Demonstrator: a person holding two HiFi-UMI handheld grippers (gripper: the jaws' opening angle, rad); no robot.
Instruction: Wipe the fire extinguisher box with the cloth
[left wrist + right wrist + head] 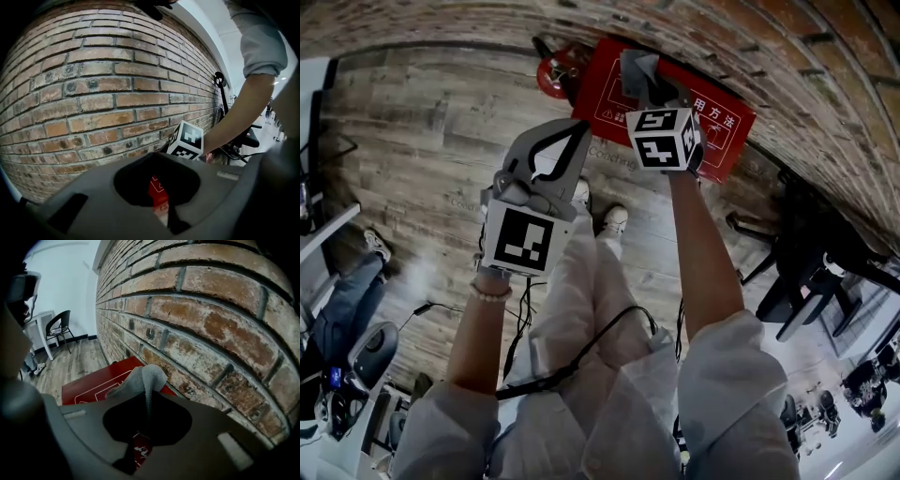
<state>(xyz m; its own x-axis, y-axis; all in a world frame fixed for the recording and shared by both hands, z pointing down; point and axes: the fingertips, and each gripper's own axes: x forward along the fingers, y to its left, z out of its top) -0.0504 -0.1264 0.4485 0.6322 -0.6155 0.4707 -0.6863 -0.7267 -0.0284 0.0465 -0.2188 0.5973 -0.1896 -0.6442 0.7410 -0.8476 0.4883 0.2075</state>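
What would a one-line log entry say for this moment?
right gripper: shut on cloth, over fire extinguisher box | left gripper: shut, empty | behind: brick wall

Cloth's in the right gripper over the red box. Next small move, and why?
Probably press the right gripper down so the cloth meets the red box, then stroke: the cloth is clamped and bunched over it; the left gripper is shut, aside.

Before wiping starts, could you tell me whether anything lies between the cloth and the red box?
Nothing visible does. The right gripper holds the cloth over the red face of the box; the left gripper, shut and empty, is off to one side.
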